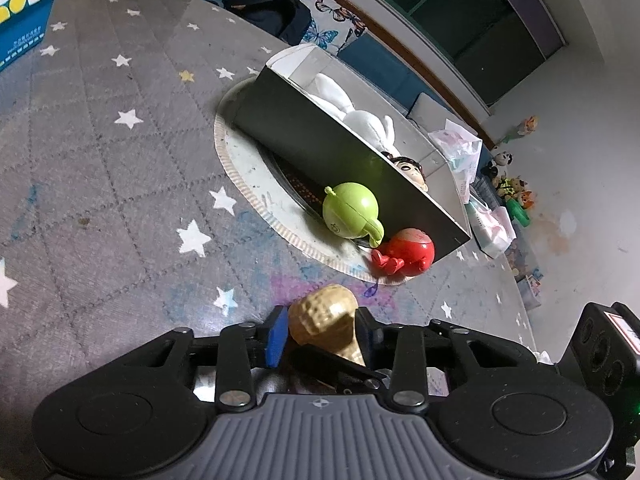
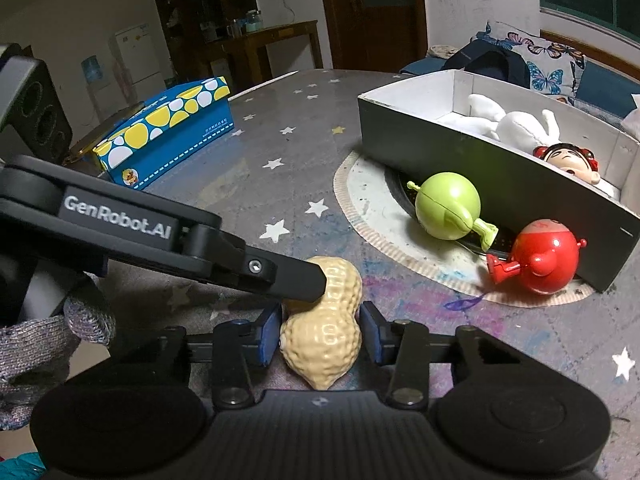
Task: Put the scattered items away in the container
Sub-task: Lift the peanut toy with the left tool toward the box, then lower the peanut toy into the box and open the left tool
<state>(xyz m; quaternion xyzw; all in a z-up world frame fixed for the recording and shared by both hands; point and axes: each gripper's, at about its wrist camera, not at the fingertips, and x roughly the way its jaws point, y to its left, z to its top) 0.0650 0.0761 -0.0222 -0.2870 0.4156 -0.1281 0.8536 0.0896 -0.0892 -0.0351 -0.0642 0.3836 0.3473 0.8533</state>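
Both clamped on the peanut toy (image 2: 324, 332): left gripper (image 1: 323, 334), finger (image 2: 280, 276) reading "GenRobot.AI", and right gripper (image 2: 320, 334).

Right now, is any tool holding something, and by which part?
Both grip the peanut toy: the left tool at its upper lobe, the right tool at its lower lobe.

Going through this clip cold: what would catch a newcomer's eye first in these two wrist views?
First, the tan peanut toy at the bottom centre, sitting between the right gripper pads while a finger of the left gripper also presses on it. Next, the green round toy and red round toy lying just outside the grey box on the star-patterned table; a white plush and a doll head are already inside.
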